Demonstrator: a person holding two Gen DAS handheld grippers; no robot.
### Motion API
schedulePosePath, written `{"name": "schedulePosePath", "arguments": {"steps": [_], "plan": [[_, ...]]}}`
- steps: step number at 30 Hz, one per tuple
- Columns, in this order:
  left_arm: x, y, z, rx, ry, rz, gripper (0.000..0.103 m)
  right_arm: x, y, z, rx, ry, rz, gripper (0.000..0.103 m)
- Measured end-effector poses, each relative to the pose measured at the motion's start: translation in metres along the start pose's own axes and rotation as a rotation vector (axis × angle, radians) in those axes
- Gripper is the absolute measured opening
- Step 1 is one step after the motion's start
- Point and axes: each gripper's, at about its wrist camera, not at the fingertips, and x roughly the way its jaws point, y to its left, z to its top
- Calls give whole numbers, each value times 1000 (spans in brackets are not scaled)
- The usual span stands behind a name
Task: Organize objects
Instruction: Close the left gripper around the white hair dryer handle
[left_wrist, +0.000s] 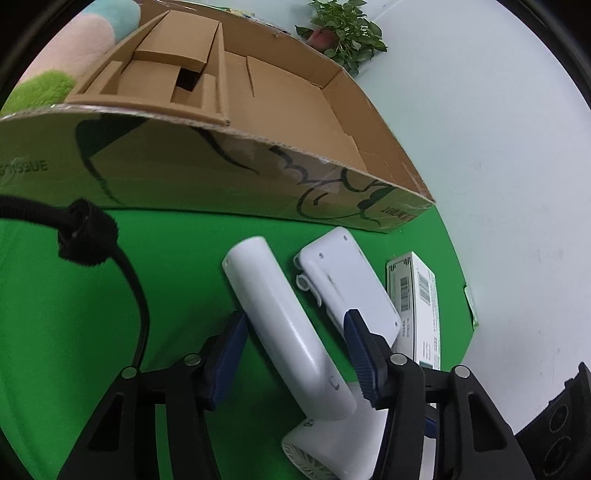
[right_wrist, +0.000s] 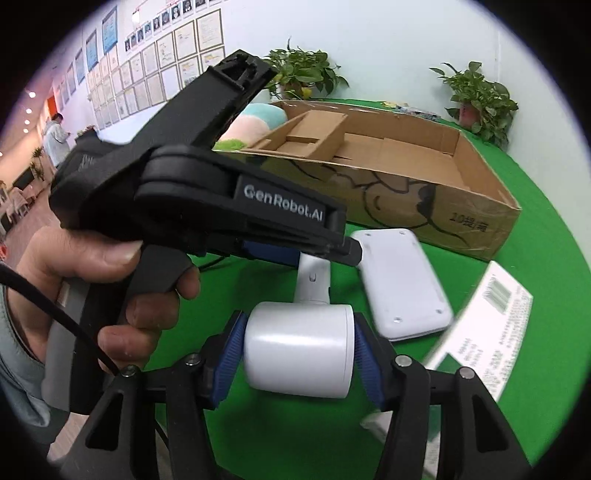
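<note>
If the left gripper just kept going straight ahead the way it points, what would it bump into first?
Probably nothing until the cardboard box: the fan's white handle already lies between the left gripper's open fingers, so those would slide along it, though depth is hard to judge.

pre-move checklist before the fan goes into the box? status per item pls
1. Right gripper shut on the white handheld fan, pads on both sides of its head: ok.
2. Left gripper open, straddling the fan's handle, not clamping: ok.
3. Brown cardboard box, right compartment free of objects: ok.
4. White flat rounded device lies close beside the fan, may get nudged: not ok.
5. Black cable clear of the fan: ok.
6. Grip firmness: cannot tell.
</note>
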Motion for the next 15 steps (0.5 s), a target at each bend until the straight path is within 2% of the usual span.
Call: {"name": "schedulePosePath", "arguments": {"steps": [3,5,15], "plan": [[-3,3,-2,12,5,5,46,3,10,2,8,4,52,65],[-4,4,-2,18,8,17,42,3,18,2,-10,2,69,66],[-12,12,-3,19,9,35,35,11,19,-9,-3,45,55,64]]}}
